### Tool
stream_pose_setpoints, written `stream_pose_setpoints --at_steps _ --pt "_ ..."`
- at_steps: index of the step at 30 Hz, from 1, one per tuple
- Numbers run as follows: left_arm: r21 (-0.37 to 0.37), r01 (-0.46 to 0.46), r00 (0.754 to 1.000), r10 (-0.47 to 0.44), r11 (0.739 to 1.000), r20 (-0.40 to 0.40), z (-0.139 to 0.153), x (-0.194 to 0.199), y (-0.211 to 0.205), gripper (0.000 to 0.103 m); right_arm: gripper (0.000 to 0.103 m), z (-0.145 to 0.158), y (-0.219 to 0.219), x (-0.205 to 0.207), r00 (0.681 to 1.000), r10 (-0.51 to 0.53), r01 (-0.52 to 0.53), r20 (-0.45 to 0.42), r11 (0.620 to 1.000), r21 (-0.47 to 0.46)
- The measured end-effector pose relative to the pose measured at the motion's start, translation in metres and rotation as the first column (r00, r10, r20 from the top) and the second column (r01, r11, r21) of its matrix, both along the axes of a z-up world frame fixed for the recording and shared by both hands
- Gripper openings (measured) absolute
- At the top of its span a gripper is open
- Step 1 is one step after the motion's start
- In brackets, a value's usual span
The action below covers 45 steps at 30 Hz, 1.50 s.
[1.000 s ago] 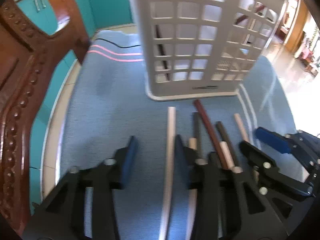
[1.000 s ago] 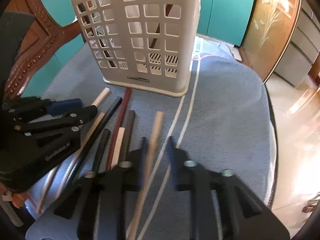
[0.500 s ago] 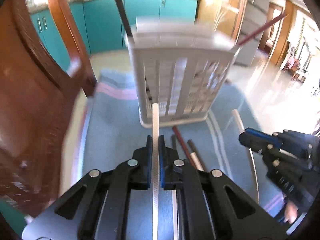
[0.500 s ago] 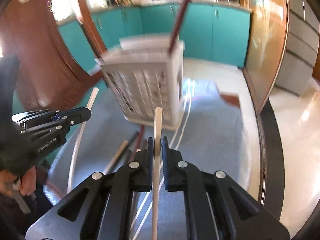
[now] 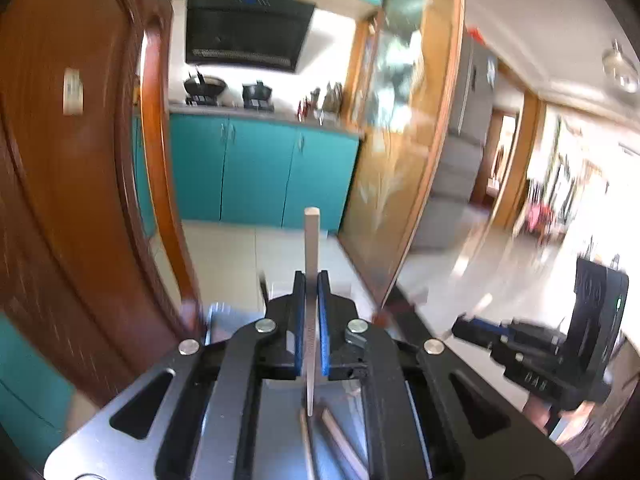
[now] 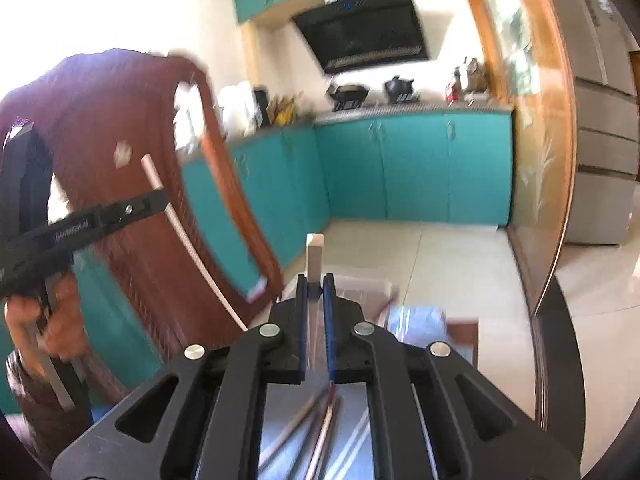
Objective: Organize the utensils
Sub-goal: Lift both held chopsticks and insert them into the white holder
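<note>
Left gripper (image 5: 311,280): raised above the table, aimed at the far kitchen wall; jaws clamped on a white chopstick.
White chopstick (image 5: 311,240): upright between the blue pads (image 5: 298,320), tip well past the fingertips, lower end hanging behind the pads over the table; from the right wrist view it shows as a pale curved rod (image 6: 160,196) crossing the left gripper (image 6: 158,200) at far left.
Right gripper (image 6: 316,282): also lifted and facing the kitchen; jaws closed on a pale wooden chopstick.
Pale wooden chopstick (image 6: 314,256): upright, square tip just above the fingertips; blurred below the pads.
Right gripper, left wrist view (image 5: 464,326): at right, near the frame edge, fingers pointing left; what it holds cannot be told there.
Remaining chopsticks (image 6: 320,424): several dark and light sticks lying on the table beneath the right gripper, blurred; two more seen under the left gripper (image 5: 340,440).
Blue cloth (image 6: 416,320): covers the table, just beyond the right gripper.
Wooden chair back (image 5: 80,180): left, near.
Teal cabinets (image 6: 412,168): far wall.
Range hood (image 5: 244,34): above the counter, far.
</note>
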<state>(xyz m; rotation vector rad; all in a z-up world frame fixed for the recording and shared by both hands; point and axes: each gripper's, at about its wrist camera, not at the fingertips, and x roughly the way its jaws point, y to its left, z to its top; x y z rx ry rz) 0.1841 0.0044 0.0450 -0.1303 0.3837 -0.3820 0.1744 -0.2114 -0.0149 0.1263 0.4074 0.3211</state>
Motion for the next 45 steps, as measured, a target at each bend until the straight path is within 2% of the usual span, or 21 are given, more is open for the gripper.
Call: stream_pose_setpoints --at_steps 4,7,10,13,17,22,25,29,32,35,38,40,45 --pt "-0.117 -0.088 0.990 0.100 0.989 0.104 0.019 0.014 0.007 0.007 0.008 0.031 -0.004 0.020 0.989 -0.097 0.089 0.110 0.993 0.072" --pt "-0.151 -0.182 0.970 0.202 0.972 0.132 0.006 0.037 0.006 0.007 0.008 0.033 -0.003 0.029 0.974 -0.154 0.141 0.165 0.986 0.091" --pt "-0.107 -0.246 0.960 0.257 0.963 0.110 -0.018 0.063 -0.006 0.007 0.008 0.018 0.000 0.036 0.960 -0.194 0.181 0.203 0.980 0.080" --pt "-0.057 -0.237 0.968 0.241 0.970 0.066 -0.037 0.083 -0.020 0.007 0.008 0.008 -0.004 0.046 0.956 -0.220 0.207 0.192 0.975 0.084" --pt "0.016 -0.248 0.968 0.247 0.969 0.040 -0.057 0.100 -0.033 0.007 0.008 0.008 -0.016 0.041 0.951 -0.242 0.216 0.192 0.965 0.147" --pt "0.045 -0.239 0.971 0.239 0.970 -0.013 -0.071 0.107 -0.035 0.007 0.008 0.013 -0.033 0.025 0.922 -0.301 0.244 0.242 0.940 0.239" --pt "0.052 -0.237 0.971 0.238 0.970 -0.015 -0.073 0.109 -0.037 0.007 0.008 0.013 -0.036 0.022 0.899 -0.336 0.269 0.281 0.930 0.253" --pt "0.053 -0.226 0.974 0.226 0.973 0.005 -0.072 0.101 -0.037 0.013 0.008 -0.003 -0.028 0.036 0.912 -0.307 0.257 0.273 0.945 0.203" --pt "0.021 -0.212 0.974 0.210 0.977 0.086 -0.074 0.084 -0.034 0.013 0.008 -0.019 -0.016 0.048 0.928 -0.282 0.256 0.245 0.958 0.132" --pt "0.027 -0.214 0.968 0.208 0.977 0.137 -0.076 0.070 -0.033 0.013 0.008 -0.032 -0.010 0.054 0.940 -0.261 0.246 0.221 0.965 0.093" --pt "0.048 -0.198 0.973 0.190 0.979 0.128 -0.083 0.066 -0.034 0.014 0.008 -0.034 -0.005 0.056 0.950 -0.235 0.223 0.207 0.971 0.081" --pt "0.077 -0.199 0.975 0.190 0.977 0.111 -0.090 0.067 -0.036 0.015 0.008 -0.037 0.001 0.055 0.967 -0.185 0.182 0.173 0.983 0.037" --pt "0.126 -0.197 0.980 0.193 0.972 0.038 -0.111 0.068 -0.036 0.021 0.018 -0.046 0.010 0.033 0.967 -0.166 0.175 0.191 0.984 -0.031"
